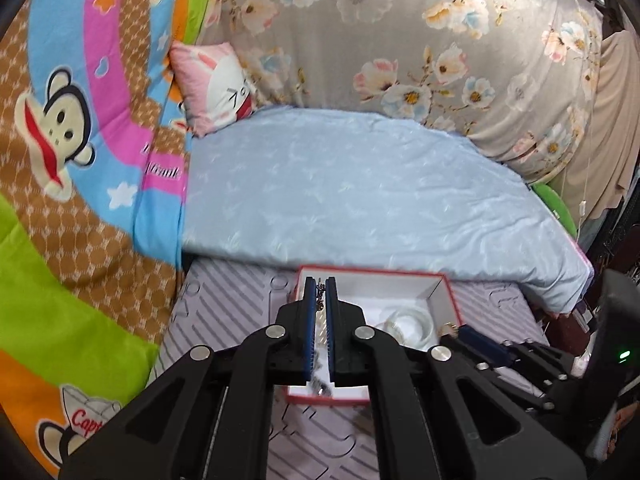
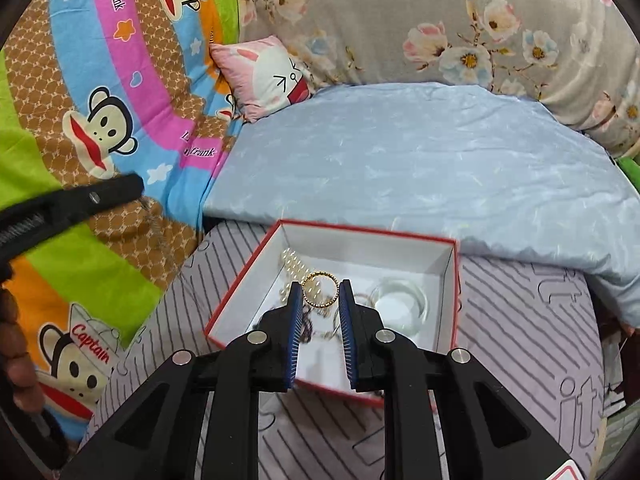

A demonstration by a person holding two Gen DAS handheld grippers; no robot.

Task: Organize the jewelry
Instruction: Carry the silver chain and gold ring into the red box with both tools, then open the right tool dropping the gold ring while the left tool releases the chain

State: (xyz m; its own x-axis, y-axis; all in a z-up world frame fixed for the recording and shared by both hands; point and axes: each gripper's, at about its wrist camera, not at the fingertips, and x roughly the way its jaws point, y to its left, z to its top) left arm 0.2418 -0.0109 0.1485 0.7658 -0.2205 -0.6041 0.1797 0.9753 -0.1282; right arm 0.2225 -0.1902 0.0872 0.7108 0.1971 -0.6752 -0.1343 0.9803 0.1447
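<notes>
A red box with a white inside sits on a striped grey mat. In the left wrist view my left gripper is shut on a thin silver chain that hangs above the box's left end. In the right wrist view my right gripper is shut on a gold ring, held over the box. Inside lie a pearl strand, a clear bangle and some dark chain. The right gripper also shows in the left wrist view, at the box's right rim.
The mat lies on a bed, with a light blue quilt behind the box, a cartoon monkey blanket on the left, a pink pillow and a floral duvet at the back. The left gripper's arm crosses the left side.
</notes>
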